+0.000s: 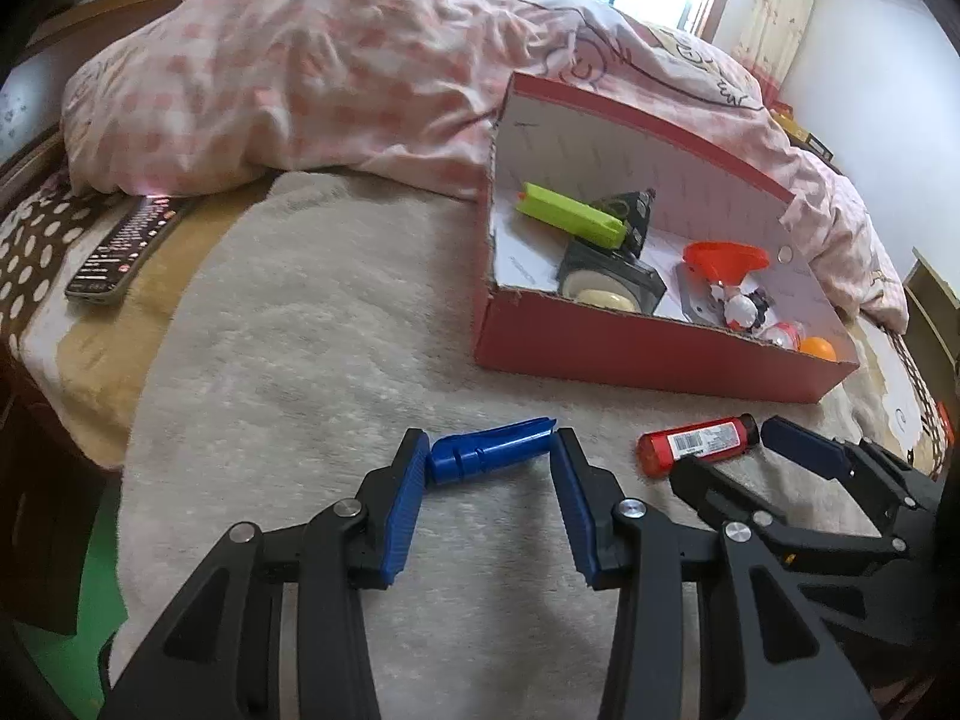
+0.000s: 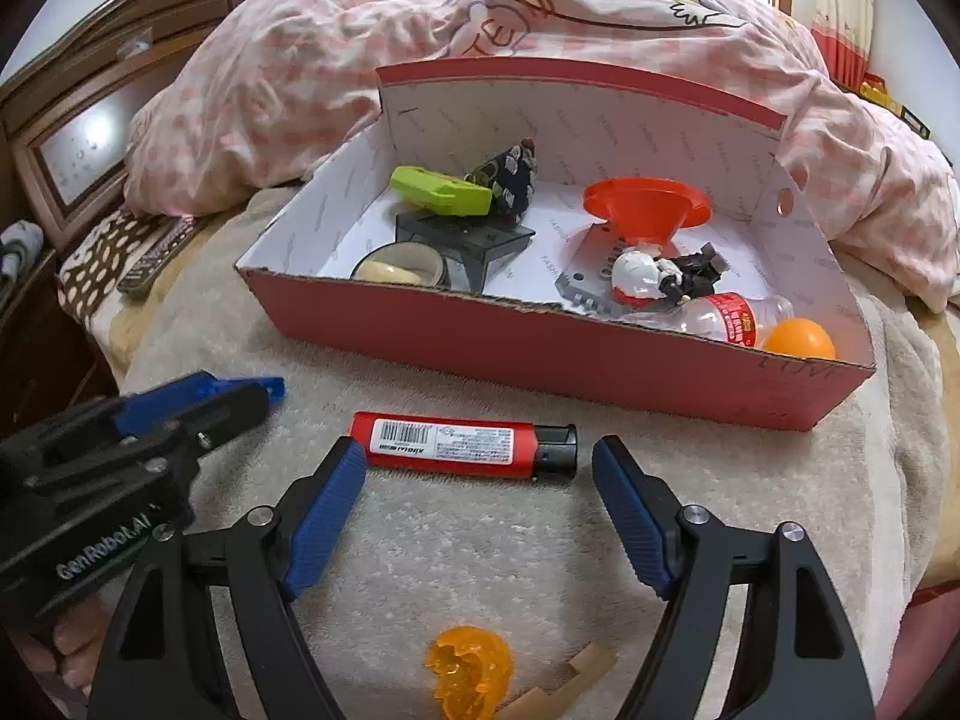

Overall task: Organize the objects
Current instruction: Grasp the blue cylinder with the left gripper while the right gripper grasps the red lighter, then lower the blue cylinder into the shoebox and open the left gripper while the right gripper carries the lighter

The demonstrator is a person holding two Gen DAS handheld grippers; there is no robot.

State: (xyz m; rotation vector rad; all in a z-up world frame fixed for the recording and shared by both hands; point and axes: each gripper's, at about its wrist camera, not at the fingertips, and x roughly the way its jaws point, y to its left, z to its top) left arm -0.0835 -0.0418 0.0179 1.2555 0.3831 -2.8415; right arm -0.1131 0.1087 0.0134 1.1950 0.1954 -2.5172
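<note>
A blue plastic tube [image 1: 489, 450] lies on the beige blanket, between the fingertips of my left gripper [image 1: 489, 456], which is open around it; contact cannot be told. A red lighter with a black cap [image 2: 462, 443] lies in front of the red box [image 2: 540, 354]; it also shows in the left wrist view [image 1: 696, 443]. My right gripper [image 2: 479, 462] is open, its fingertips beside the lighter's two ends. The box holds a green case [image 2: 441, 191], an orange funnel [image 2: 645, 204], an orange ball [image 2: 801, 339] and other small items.
A crumpled pink duvet [image 1: 300, 60] lies behind the box. A remote control [image 1: 123, 249] lies at the left on the bed. An orange translucent piece [image 2: 471, 675] and a tan strip [image 2: 564, 684] lie under my right gripper.
</note>
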